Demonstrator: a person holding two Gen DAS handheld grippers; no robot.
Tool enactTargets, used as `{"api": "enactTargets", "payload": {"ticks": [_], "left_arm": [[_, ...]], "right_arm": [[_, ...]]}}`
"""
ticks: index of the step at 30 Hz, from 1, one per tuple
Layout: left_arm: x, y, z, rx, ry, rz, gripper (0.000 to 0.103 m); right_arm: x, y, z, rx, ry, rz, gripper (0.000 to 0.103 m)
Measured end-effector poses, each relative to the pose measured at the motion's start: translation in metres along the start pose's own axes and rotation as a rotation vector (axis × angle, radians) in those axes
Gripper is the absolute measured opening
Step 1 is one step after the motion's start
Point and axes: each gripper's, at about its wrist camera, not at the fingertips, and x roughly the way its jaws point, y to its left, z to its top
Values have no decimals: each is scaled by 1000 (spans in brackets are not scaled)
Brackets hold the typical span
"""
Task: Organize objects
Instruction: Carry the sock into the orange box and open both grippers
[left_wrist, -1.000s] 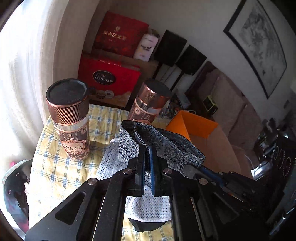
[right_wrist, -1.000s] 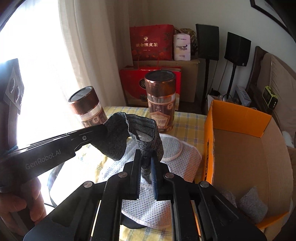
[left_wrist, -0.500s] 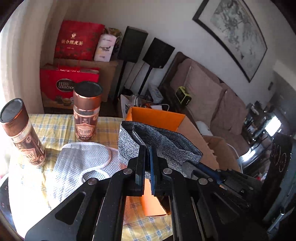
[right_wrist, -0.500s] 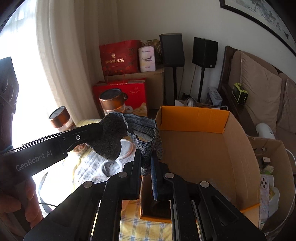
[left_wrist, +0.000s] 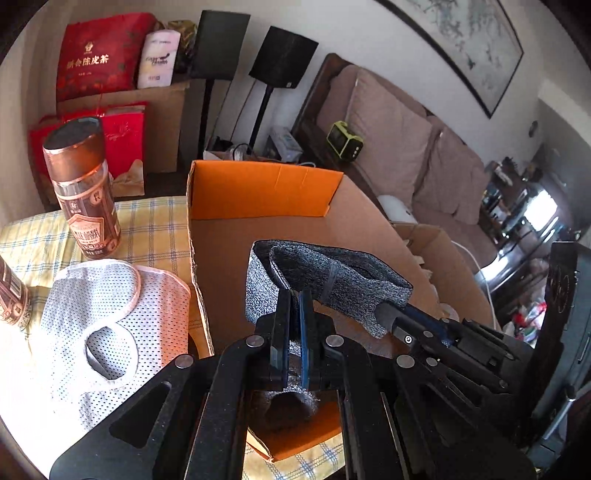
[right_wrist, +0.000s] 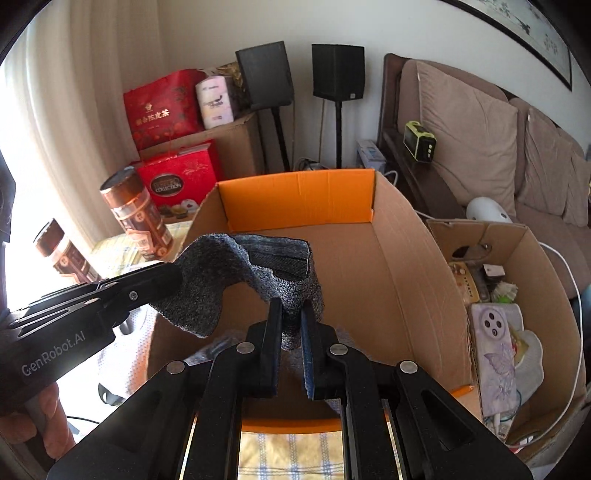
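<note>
Grey band over cardboard box.
Left gripper and right gripper both pinch it; left one reads "GenRobot.AI".

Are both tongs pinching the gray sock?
Touching. Right wrist view: the right tongs squeeze the sock between their fingers, and the left tongs clamp its other end.

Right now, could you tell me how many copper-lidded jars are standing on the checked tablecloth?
2. One jar stands near the orange box's far left corner; the other jar stands further left, nearer the curtain. More could be hidden behind the left tool.
</note>
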Motion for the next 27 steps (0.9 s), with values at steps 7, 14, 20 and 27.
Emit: {"api": "enactTargets", "payload": {"ticks": [7,14,20,27], "left_arm": [[19,3,-9,7,55,32,9],[-6,9,-9,-1,4,33,48],[-38,20,-6,5,-51,62,63],[-71,59,-13,-48,-53,94,71]], "right_arm": [[23,-17,-11,30,44,-63,18],[17,-27,-8,57,17,-79,36],[2,-14,-2,34,-18,-55,52],[-11,15,3,-6,-37,8,66]]}}
